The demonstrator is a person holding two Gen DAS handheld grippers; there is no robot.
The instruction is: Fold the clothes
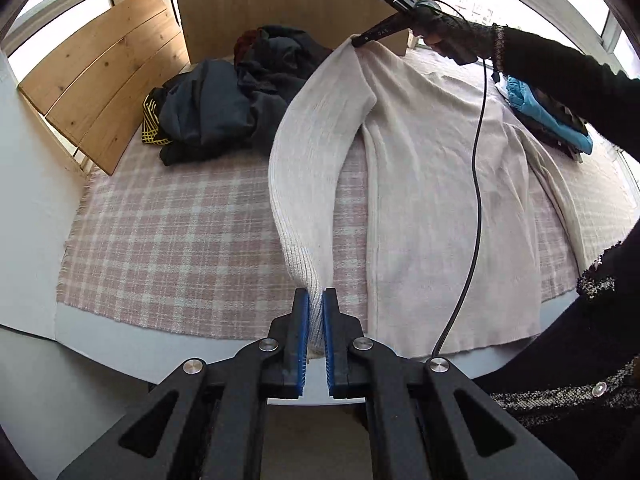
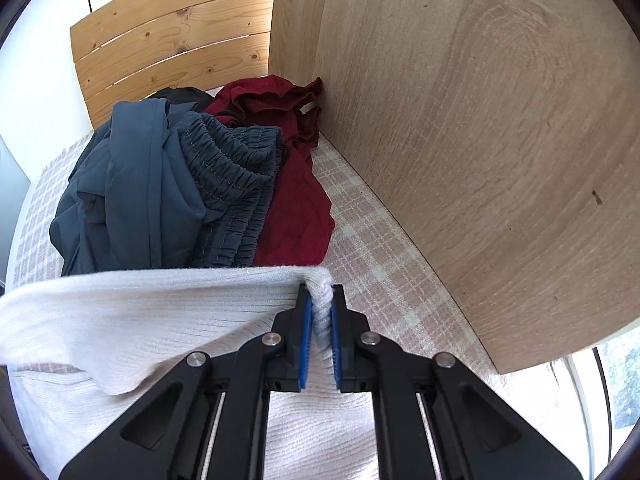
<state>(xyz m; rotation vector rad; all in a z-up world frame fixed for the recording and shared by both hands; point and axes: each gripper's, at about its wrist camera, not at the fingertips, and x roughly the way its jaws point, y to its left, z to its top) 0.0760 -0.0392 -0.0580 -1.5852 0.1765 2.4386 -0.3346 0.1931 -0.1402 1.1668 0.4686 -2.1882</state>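
Observation:
A cream ribbed sweater [image 1: 440, 184] lies spread on the pink checked cloth [image 1: 172, 240]. Its left sleeve [image 1: 308, 152] is lifted off the cloth and stretched between both grippers. My left gripper [image 1: 316, 300] is shut on the sleeve's ribbed cuff near the table's front edge. At the far end, the right gripper [image 1: 358, 42] pinches the shoulder of the sweater, held by a hand in a black sleeve. In the right wrist view my right gripper [image 2: 320, 300] is shut on a bunched fold of the cream sweater [image 2: 160, 312], and the sleeve runs off to the left.
A heap of dark blue clothes [image 1: 224, 108] with a dark red garment [image 2: 288, 184] lies at the back. A wooden panel [image 2: 480, 140] stands behind. Slatted boards [image 1: 104, 80] lean at the left. Folded blue clothes [image 1: 544, 116] are stacked at the right. A black cable [image 1: 476, 200] hangs over the sweater.

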